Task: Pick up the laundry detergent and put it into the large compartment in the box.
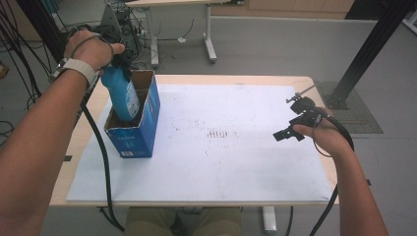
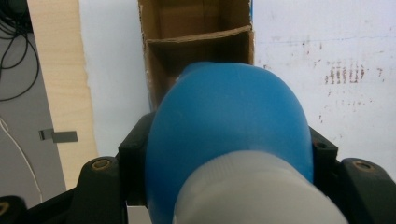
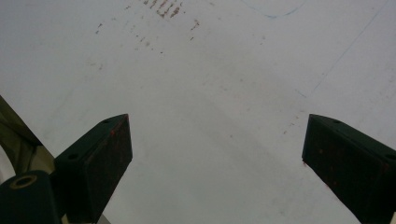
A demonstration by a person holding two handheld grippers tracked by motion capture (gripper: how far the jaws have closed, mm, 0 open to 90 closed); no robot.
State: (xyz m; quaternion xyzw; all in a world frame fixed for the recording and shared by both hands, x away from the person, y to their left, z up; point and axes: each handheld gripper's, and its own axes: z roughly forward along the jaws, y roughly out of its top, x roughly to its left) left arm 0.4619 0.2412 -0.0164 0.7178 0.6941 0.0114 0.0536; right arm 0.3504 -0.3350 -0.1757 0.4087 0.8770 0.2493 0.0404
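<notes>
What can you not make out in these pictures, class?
- Base of the blue plastic bottle: high view, hidden inside the blue cardboard box.
- Box floor: left gripper view, blocked by the bottle.
- Label print: too small.
- Left tongs: high view, mostly under the hand.

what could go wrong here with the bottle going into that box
The blue bottle leans as the left gripper holds it by the neck, bottom end inside the open cardboard box. It may catch on the box's inner divider or a wall and jam. The right gripper is open, away from the box, so a push could tip or slide the box.
</notes>
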